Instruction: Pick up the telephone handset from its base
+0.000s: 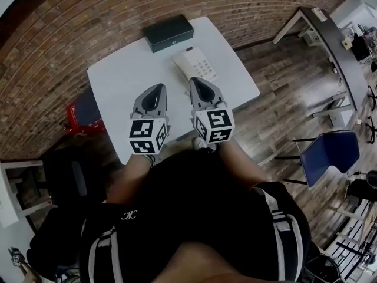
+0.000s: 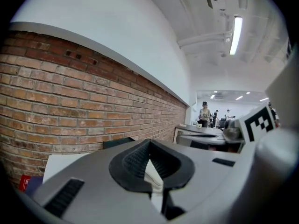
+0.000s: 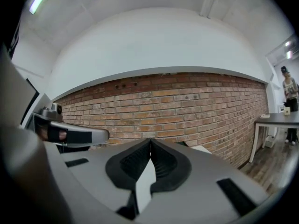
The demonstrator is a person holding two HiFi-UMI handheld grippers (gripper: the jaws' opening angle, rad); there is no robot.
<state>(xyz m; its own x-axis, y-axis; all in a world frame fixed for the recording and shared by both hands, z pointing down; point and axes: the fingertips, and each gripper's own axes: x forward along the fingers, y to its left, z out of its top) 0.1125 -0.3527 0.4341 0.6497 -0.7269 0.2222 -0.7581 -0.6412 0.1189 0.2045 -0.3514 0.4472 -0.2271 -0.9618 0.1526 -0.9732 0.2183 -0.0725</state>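
A white telephone (image 1: 195, 63) with its handset on the base lies on the white table (image 1: 118, 81), right of the middle. My right gripper (image 1: 193, 80) hovers just short of the phone's near end, its jaws shut and empty; in the right gripper view (image 3: 150, 140) the pads meet at the tip. My left gripper (image 1: 160, 86) is beside it to the left over bare tabletop, also shut with nothing held, as the left gripper view (image 2: 149, 142) shows. Both point toward the brick wall. The gripper bodies hide the phone in both gripper views.
A black box (image 1: 168, 32) sits at the table's far edge behind the phone. A red crate (image 1: 73, 118) stands on the floor left of the table. A blue chair (image 1: 330, 152) and a long desk (image 1: 339, 46) are to the right. People (image 2: 204, 112) stand far off.
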